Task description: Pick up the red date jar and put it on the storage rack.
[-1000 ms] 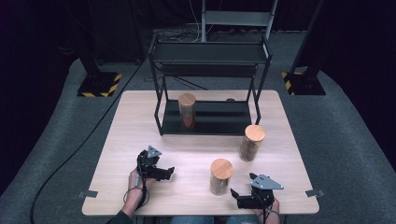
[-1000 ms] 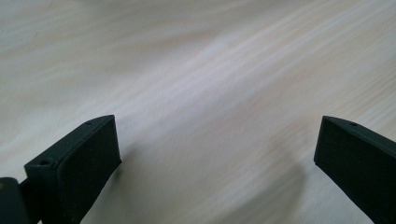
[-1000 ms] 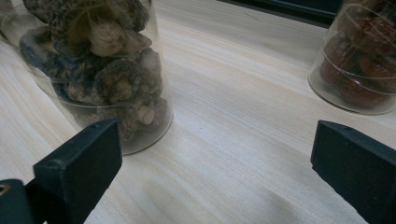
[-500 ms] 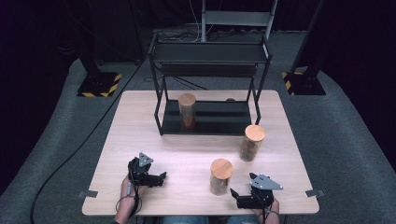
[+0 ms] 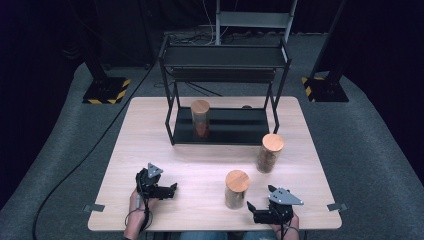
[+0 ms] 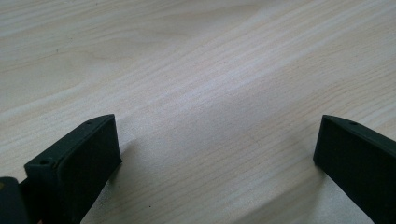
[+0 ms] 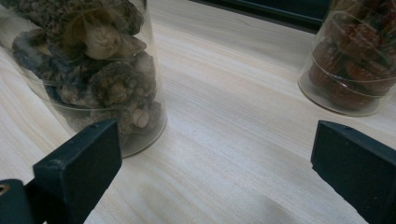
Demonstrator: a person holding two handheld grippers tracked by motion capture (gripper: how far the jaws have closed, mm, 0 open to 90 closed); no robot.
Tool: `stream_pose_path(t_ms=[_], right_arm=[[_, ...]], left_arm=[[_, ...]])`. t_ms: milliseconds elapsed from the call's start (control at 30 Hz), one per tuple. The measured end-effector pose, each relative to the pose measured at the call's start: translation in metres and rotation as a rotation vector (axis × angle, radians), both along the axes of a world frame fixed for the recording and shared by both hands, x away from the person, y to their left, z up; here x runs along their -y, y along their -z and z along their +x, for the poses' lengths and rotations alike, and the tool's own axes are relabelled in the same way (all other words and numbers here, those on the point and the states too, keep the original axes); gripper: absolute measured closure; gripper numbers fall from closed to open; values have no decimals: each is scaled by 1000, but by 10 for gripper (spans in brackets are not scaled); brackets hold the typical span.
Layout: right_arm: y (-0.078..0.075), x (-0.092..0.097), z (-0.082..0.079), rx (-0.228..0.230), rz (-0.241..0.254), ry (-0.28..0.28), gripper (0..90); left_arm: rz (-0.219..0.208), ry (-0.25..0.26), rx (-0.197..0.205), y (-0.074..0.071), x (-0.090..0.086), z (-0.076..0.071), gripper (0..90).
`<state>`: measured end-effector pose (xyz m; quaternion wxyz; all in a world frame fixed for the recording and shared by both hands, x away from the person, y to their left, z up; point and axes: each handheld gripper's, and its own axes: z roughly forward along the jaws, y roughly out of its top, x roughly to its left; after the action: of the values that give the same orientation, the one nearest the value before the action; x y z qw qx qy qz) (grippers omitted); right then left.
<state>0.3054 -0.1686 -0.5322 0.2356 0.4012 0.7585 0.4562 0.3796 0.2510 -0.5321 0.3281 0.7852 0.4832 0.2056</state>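
Note:
Three glass jars with round wooden lids are on the light wooden table (image 5: pixel 200 165). One jar (image 5: pixel 201 118) stands on the lower shelf of the black rack (image 5: pixel 225 55). A second jar (image 5: pixel 269 152) is at the right and holds reddish-brown pieces (image 7: pixel 355 60). A third jar (image 5: pixel 236 188) near the front holds dried mushrooms (image 7: pixel 93 70). My left gripper (image 5: pixel 170 190) lies low at the front left, open over bare wood (image 6: pixel 217 140). My right gripper (image 5: pixel 256 212) sits at the front right, open (image 7: pixel 217 144). It faces the gap between the two nearer jars.
The rack's legs (image 5: pixel 170 135) stand on the far half of the table. Cables (image 5: pixel 100 145) trail over the grey floor at the left. Striped stand bases (image 5: pixel 105 90) sit beyond the table's back corners. Bare wood lies between the two grippers.
My left gripper has drawn back toward the front left edge of the table. The right gripper and the jars have stayed put.

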Motion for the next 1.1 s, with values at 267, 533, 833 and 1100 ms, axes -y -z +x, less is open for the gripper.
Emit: stream_pose_path(t_ms=[267,533,833,1100], right_arm=[[-1,-2,-2,6,-10,9,0],[-4,-13,-17,17,-17,-19,0],[-23,-48,-21,73,14,-102,0],[-23,-72,-7,110,12,-113,0]], left_arm=[[2,-5,-1,0,0,0,0],[2,-6,-2,0,0,0,0],[1,-9,-2,0,0,0,0],[1,-9,-2,0,0,0,0]])
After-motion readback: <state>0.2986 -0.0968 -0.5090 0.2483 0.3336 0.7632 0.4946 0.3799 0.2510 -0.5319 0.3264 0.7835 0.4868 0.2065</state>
